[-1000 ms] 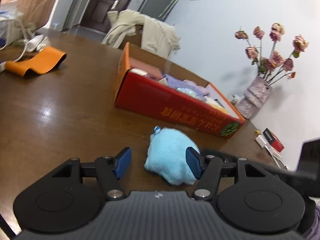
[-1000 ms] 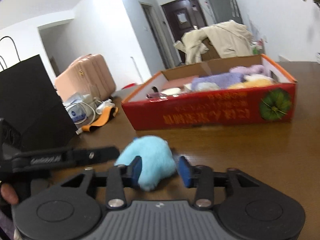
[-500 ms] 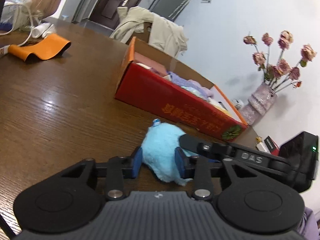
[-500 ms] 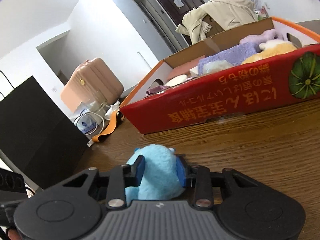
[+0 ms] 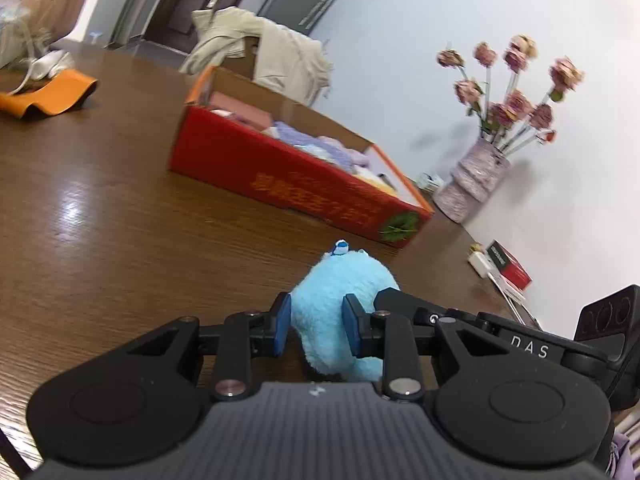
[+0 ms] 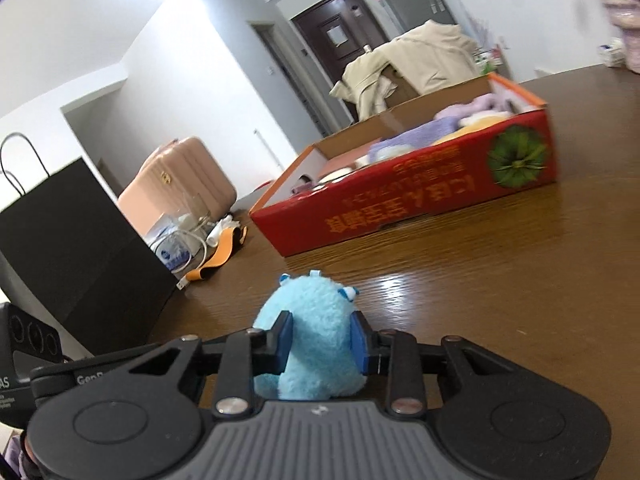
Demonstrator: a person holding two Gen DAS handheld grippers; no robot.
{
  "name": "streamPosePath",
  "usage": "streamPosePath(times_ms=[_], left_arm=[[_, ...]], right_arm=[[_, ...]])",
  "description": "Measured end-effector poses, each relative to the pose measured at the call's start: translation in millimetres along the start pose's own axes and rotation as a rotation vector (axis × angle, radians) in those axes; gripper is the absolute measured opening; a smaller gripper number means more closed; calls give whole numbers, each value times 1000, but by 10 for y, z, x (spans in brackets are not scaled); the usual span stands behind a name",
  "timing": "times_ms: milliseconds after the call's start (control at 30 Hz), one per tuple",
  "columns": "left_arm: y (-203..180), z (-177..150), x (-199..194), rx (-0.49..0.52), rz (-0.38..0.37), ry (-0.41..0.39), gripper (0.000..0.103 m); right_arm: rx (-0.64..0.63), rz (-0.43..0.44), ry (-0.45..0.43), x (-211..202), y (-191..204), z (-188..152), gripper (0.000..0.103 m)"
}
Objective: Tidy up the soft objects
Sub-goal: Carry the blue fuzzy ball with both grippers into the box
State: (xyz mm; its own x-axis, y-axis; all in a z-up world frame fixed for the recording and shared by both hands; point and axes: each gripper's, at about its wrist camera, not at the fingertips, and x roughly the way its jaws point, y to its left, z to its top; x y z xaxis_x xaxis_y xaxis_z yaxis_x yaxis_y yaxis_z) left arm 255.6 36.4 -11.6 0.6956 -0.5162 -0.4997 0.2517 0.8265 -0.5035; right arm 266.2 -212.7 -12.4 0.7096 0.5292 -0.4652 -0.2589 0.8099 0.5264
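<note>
Fingers (image 5: 283, 322) of 2 grippers on 1 blue plush (image 5: 340, 300), squeezed.

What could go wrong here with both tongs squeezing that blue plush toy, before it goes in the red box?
1. Both the left tongs and right tongs pinch the same blue plush toy; if the hands drift apart, the soft body may stretch or slip free.
2. The tongs sit close together, so their frames could collide.
3. The red box already holds plush items; the toy may snag its near wall.
</note>
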Motion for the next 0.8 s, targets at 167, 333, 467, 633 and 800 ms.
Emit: streamPosePath(times_ms=[167, 333, 467, 633, 800], left_arm=[[-278, 153, 21, 43, -33, -26, 28], [-533, 672, 264, 116, -43, -65, 28], [-600, 1215, 700, 121, -29, -75, 28], [-463, 1768, 1430, 105, 48, -16, 28], [-175, 1992, 2139, 103, 141, 88, 17]], right_arm=[[-5, -10, -55, -278, -73, 91, 30], [-40, 7, -127, -369, -151, 500, 30], [-60, -1, -157, -177, -236, 1064, 30], [-33, -18, -120, 422, -498, 1775, 30], [27, -53, -17, 1255, -838, 2159, 29]])
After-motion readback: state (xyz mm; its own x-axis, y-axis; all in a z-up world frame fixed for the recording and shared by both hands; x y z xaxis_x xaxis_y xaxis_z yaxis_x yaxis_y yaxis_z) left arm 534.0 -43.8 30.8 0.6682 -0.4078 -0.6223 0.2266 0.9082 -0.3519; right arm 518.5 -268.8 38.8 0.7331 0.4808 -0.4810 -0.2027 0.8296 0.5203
